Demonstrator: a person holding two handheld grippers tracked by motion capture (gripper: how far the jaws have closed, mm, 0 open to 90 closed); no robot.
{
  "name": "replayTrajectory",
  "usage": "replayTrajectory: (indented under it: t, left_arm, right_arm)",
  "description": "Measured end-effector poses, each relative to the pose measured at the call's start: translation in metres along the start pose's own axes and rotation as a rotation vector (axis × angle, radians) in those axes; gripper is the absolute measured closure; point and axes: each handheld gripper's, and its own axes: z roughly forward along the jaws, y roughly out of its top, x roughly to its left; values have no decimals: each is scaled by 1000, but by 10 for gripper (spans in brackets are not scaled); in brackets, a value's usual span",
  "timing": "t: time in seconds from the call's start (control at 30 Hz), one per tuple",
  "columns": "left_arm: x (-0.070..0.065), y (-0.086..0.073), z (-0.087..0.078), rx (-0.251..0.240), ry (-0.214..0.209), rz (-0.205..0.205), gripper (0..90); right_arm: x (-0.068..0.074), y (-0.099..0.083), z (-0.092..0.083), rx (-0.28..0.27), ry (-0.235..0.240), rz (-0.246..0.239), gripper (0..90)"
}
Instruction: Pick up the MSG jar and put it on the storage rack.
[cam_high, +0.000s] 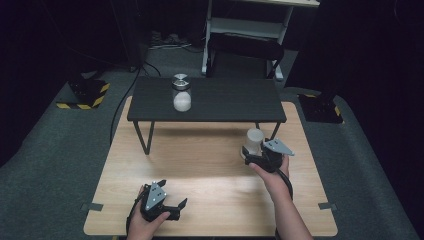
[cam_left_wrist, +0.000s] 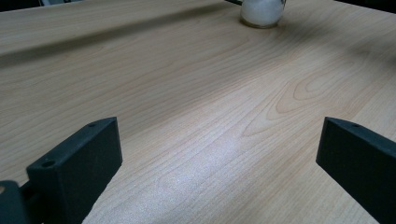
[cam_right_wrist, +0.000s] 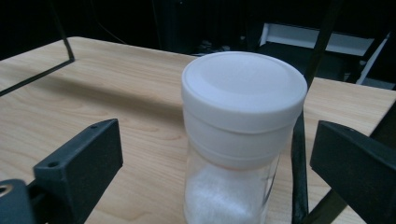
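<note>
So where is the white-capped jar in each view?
High view: white-capped jar right of centre, at the right gripper.
Left gripper view: jar's base at the top edge.
Right gripper view: centre, between the jaws.
Shared landmark: the wooden table.

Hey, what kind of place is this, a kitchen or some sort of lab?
Probably a lab or recording setup, not a kitchen: a bare wooden table on grey carpet, hazard-striped stand bases, cables on the floor, dark surroundings.

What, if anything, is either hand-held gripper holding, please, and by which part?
Nothing is held. The right hand-held gripper has the white-capped jar between its open jaws, not gripped; the left hand-held gripper is open over the wooden table.
</note>
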Motion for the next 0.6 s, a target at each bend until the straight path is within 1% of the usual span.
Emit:
replayTrajectory:
  t: [0.23,0.27,0.33,0.37,0.43,0.57,0.6]
  left_arm:
    - [0,0,0,0,-1,-2,6]
    - [0,0,0,0,-1,-1,6]
    - [0,0,0,0,-1,0,6]
    - [0,0,0,0,0,0,6]
    - [0,0,0,0,0,0,6]
    - [0,0,0,3,0,3,6]
    - [0,1,0,4,1,4,6]
  right_arm:
    - [5,-2,11,-10,-30,17,149]
    - [5,-3,13,-15,-27,27,179]
    - [7,-4,15,-18,-34,24,197]
    - [7,-6,16,-23,-38,30,212]
    - [7,-8,17,-33,-43,38,259]
    - [4,-9,17,-40,-43,60,322]
    - [3,-9,18,-38,-44,58,337]
